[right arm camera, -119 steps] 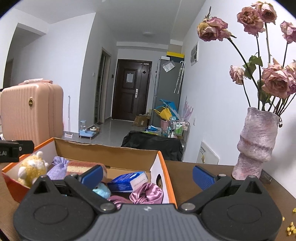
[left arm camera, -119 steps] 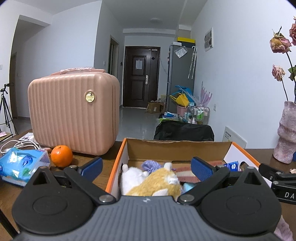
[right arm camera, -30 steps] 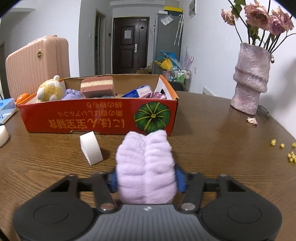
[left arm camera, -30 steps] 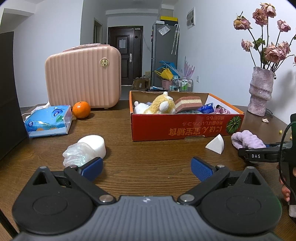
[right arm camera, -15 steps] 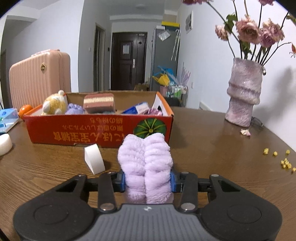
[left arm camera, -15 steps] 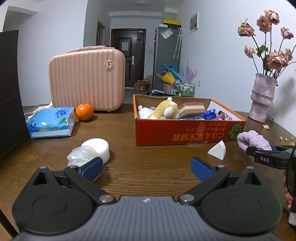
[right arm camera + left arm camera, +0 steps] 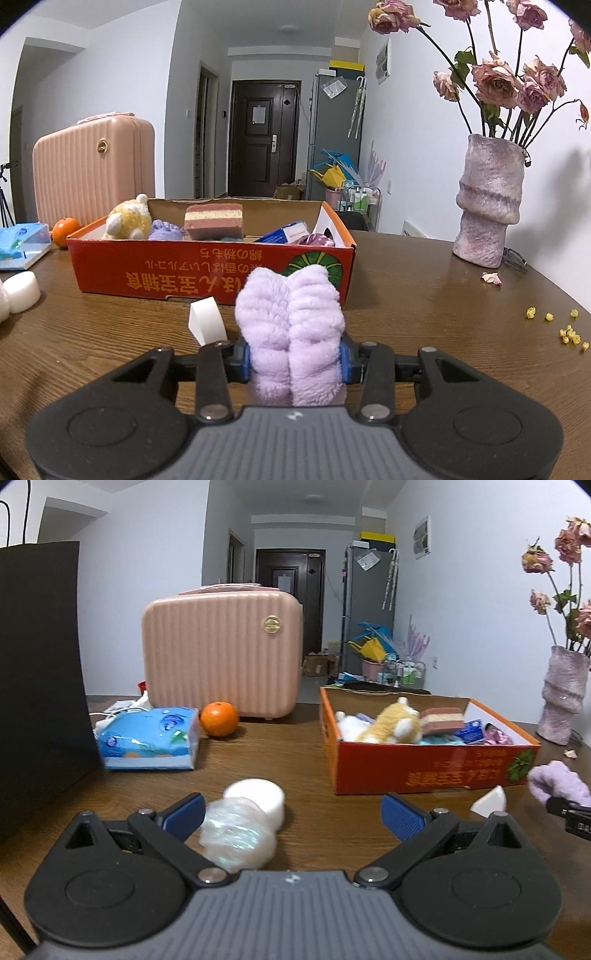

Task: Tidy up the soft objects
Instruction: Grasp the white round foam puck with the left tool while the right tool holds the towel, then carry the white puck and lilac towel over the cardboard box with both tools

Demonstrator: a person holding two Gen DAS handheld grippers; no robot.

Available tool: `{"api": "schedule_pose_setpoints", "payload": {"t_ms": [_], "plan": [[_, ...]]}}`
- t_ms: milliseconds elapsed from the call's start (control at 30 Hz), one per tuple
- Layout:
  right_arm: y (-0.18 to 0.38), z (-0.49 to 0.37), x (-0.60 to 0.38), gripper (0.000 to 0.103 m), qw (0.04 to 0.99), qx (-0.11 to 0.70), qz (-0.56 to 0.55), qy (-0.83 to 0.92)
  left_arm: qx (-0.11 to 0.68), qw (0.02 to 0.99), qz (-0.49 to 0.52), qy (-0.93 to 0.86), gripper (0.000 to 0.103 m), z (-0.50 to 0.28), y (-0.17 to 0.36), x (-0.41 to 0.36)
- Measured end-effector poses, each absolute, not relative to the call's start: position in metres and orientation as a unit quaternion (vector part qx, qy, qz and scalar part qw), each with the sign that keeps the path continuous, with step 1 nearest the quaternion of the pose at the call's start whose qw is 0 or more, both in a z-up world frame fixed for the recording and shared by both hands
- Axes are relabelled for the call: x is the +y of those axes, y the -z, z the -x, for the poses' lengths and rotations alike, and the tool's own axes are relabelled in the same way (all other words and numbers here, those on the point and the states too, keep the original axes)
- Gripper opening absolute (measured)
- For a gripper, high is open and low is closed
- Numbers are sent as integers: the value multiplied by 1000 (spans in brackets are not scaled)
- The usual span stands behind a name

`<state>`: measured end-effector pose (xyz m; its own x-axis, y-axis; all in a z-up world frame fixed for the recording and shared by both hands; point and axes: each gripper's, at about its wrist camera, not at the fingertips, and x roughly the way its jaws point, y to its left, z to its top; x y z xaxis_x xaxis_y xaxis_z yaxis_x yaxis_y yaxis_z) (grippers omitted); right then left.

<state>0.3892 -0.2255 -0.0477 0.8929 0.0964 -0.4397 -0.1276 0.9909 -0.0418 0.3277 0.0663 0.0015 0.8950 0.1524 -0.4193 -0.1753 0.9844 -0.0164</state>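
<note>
Right claw (image 7: pixel 294 360) is clamped on a fluffy lilac cloth (image 7: pixel 291 328), its blue pads pressed into both sides after the jaws closed in a little further within the last second. The cloth stands up between the fingers, above a brown wooden worktop (image 7: pixel 424 314) and just in front of a red box (image 7: pixel 207 275). Inside the box lie a yellow plush toy (image 7: pixel 127 219), a striped sponge (image 7: pixel 214 220) and other soft things. A white wedge (image 7: pixel 207 323) sits on the worktop just left of the cloth. A vase (image 7: pixel 487 203) of dried roses stands to the right.

Left claw (image 7: pixel 293 814) has its jaws wide apart and holds nothing. Between its fingers, close to the left one, lie a shiny wrapped ball (image 7: pixel 236 840) and a white round block (image 7: pixel 260 799), touching each other. Farther back are a tissue pack (image 7: pixel 149 738), an orange (image 7: pixel 219 719) and a pink case (image 7: pixel 221 657).
</note>
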Motion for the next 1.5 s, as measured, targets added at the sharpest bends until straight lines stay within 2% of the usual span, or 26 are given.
{"api": "schedule_pose_setpoints", "payload": {"t_ms": [200,433,1100,1167,1233,1300,1367,1433,1500], "plan": [[48,-389,-226,40,972,224,37,-56,232,968,7,-96,103,-351,-7,80],[49,-391,-226,40,972,225,38,-50,289,951,-15,-106,103,-394,-5,92],[50,-393,-228,41,973,225,32,-44,382,919,-6,-100,102,-462,25,108],[50,-393,-228,41,973,225,31,-43,388,916,-5,-101,98,-464,29,108],[50,-393,-228,41,973,226,31,-44,395,913,-4,-102,87,-465,32,108],[50,-393,-228,41,972,227,30,-44,402,910,0,-102,80,-467,35,109],[50,-393,-228,41,972,227,30,-45,409,906,3,-106,78,-470,38,111],[50,-393,-228,41,972,227,31,-44,414,904,8,-109,66,-471,41,112],[50,-393,-228,41,973,225,33,-43,416,903,17,-106,59,-471,42,116]]}}
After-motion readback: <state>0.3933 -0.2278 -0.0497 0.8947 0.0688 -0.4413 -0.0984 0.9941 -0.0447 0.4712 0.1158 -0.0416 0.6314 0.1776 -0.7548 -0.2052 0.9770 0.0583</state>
